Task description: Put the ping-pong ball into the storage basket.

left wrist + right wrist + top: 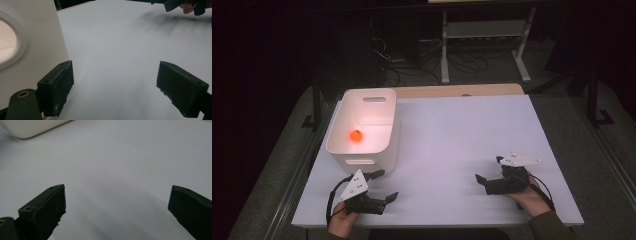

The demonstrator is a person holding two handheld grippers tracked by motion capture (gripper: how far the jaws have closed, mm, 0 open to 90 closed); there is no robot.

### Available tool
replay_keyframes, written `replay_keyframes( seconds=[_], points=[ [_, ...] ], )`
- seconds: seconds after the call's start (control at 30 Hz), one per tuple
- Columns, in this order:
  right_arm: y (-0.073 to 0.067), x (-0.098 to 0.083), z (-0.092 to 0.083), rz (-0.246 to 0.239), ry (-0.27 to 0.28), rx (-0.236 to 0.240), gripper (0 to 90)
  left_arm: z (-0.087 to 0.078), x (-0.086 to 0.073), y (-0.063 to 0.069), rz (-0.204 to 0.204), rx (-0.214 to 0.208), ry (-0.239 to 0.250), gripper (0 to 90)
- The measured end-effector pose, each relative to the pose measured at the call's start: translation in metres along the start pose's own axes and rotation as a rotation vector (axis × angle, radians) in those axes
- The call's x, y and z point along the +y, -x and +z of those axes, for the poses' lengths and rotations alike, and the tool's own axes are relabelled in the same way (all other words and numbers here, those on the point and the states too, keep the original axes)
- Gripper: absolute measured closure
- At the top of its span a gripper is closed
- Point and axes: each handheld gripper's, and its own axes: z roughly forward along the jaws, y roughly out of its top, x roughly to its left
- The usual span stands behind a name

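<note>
Grippers sit spread wide and empty: left gripper [381,186] just beside the white bin [384,145], right gripper [488,169] well apart.

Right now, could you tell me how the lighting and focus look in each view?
High view: table brightly lit, surroundings dark, orange ball glowing in the white bin. Left gripper view: bin wall soft, shadows upper right. Right gripper view: near jaws dark, slightly blurred.
</note>
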Motion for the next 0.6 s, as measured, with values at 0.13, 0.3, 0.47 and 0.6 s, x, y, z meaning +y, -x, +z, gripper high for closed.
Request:
replay_keyframes(
  seconds=[0.13,0.3,0.47,0.6],
  points=[
    [0.0026,-0.0062,-0.0032,-0.002,-0.013,-0.013,1.0,0.0001,0.0,0.0002,-0.001,0.0,0.002,14.2],
    [0.004,-0.0083,-0.0031,-0.002,-0.02,-0.015,1.0,0.0001,0.0,0.0003,0.0,0.0,0.001,14.2],
    [0.0038,-0.0094,-0.0017,-0.001,-0.028,-0.007,1.0,0.0003,0.0,0.0003,-0.001,-0.001,0.0,14.1],
    [0.0034,-0.0085,-0.0009,-0.004,-0.034,-0.003,1.0,0.0005,0.0001,0.0002,-0.004,-0.002,-0.002,14.2]
  ],
)
